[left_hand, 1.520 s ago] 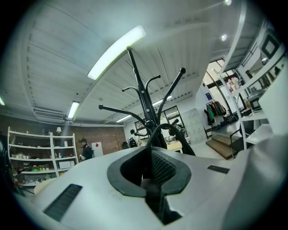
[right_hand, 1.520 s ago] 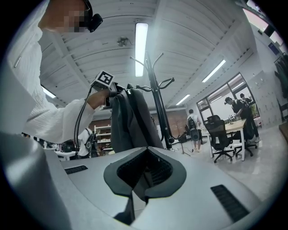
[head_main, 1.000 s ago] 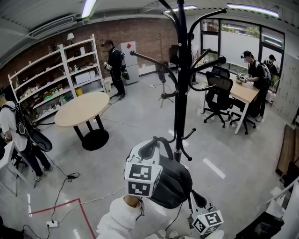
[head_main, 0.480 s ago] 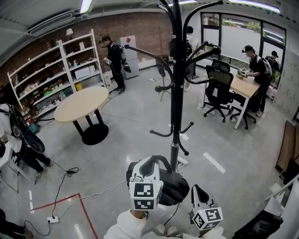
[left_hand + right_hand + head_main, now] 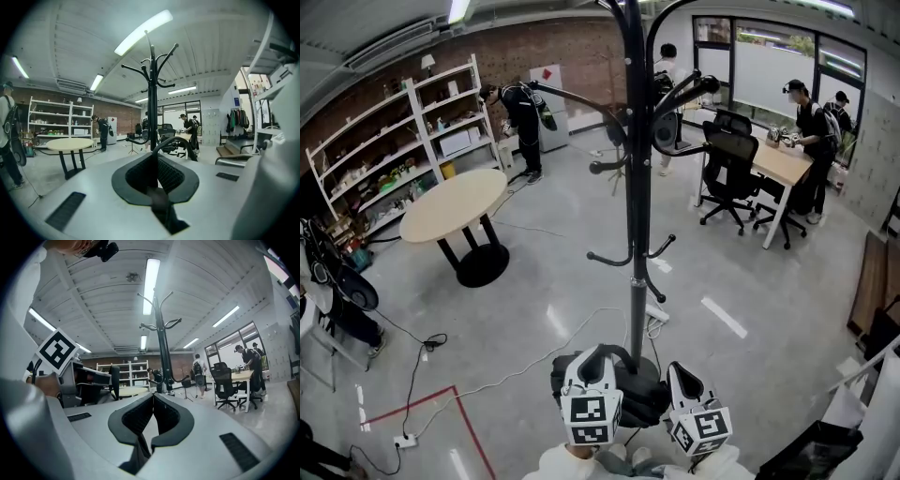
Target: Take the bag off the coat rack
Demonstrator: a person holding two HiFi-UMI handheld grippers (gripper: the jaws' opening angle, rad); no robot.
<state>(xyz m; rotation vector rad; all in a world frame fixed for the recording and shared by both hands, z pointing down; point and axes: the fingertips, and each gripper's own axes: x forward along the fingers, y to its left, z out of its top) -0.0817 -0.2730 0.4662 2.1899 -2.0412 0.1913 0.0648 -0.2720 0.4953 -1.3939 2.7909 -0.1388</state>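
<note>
The black coat rack (image 5: pixel 635 187) stands straight ahead, its hooks bare; it also shows in the left gripper view (image 5: pixel 152 93) and the right gripper view (image 5: pixel 164 357). A black bag (image 5: pixel 645 394) hangs low beside the pole's foot, clear of every hook. My left gripper (image 5: pixel 605 352) is shut on the bag's strap (image 5: pixel 174 140), which arches over the jaw tips (image 5: pixel 154 157). To its right my right gripper (image 5: pixel 677 371) sits close against the bag, its jaws closed tip to tip (image 5: pixel 153 397) with nothing seen between the tips.
A round wooden table (image 5: pixel 455 202) stands at the left, white shelves (image 5: pixel 394 141) behind it. A desk (image 5: pixel 778 164) with black office chairs (image 5: pixel 727 173) is at the right. Several people stand about the room. Cables (image 5: pixel 422 366) and a red tape line (image 5: pixel 441 403) cross the floor at the lower left.
The left gripper and the bag have sunk from mid-pole height to near the rack's foot. The right gripper has stayed low beside the bag.
</note>
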